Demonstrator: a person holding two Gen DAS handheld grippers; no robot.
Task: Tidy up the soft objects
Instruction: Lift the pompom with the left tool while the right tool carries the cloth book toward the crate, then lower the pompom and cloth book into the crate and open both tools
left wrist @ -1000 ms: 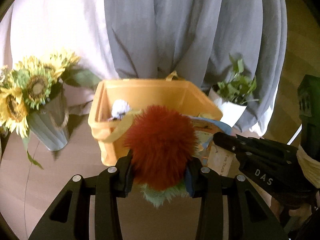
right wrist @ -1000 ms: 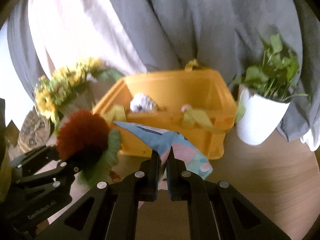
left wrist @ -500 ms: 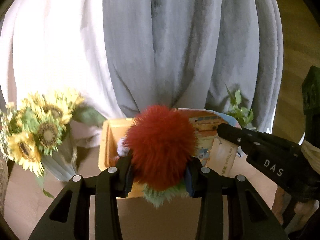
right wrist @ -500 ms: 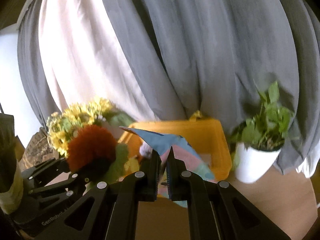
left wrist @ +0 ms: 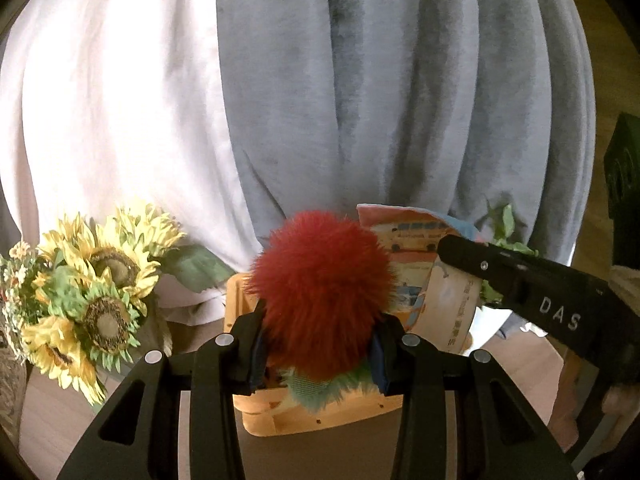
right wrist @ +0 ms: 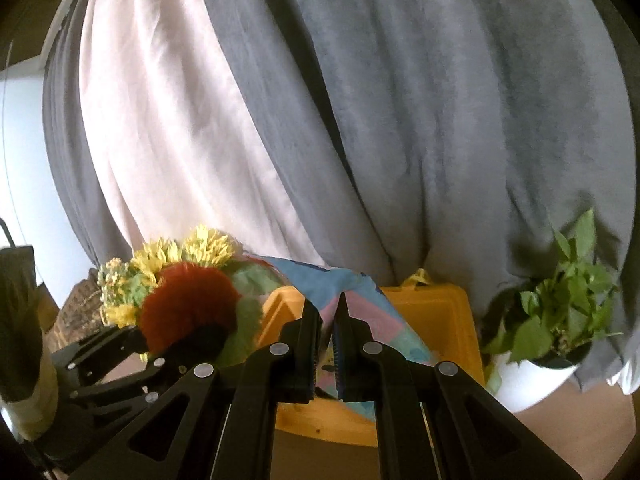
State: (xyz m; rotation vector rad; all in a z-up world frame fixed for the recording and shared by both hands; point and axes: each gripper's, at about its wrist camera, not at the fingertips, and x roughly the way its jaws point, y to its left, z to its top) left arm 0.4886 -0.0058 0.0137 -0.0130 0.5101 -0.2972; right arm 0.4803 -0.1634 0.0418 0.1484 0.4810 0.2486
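My left gripper (left wrist: 318, 322) is shut on a fluffy red plush with a green fringe (left wrist: 322, 292), held up in front of the yellow storage bin (left wrist: 320, 420). My right gripper (right wrist: 328, 312) is shut on a soft cloth book with blue and pink panels (right wrist: 360, 300). The book also shows in the left wrist view (left wrist: 424, 264), just right of the plush, with the right gripper's finger over it. In the right wrist view the plush (right wrist: 188, 304) and the left gripper (right wrist: 160, 344) sit at the left, beside the bin (right wrist: 436, 320). The bin's inside is hidden.
A vase of sunflowers (left wrist: 92, 292) stands left of the bin. A white pot with a green plant (right wrist: 552, 328) stands to its right. Grey and white curtains (left wrist: 360, 100) hang behind. The bin rests on a wooden table (right wrist: 580, 432).
Both grippers have tilted up with their objects, so the bin has dropped low in both views and the curtains fill most of the frames. Both grips are unchanged.
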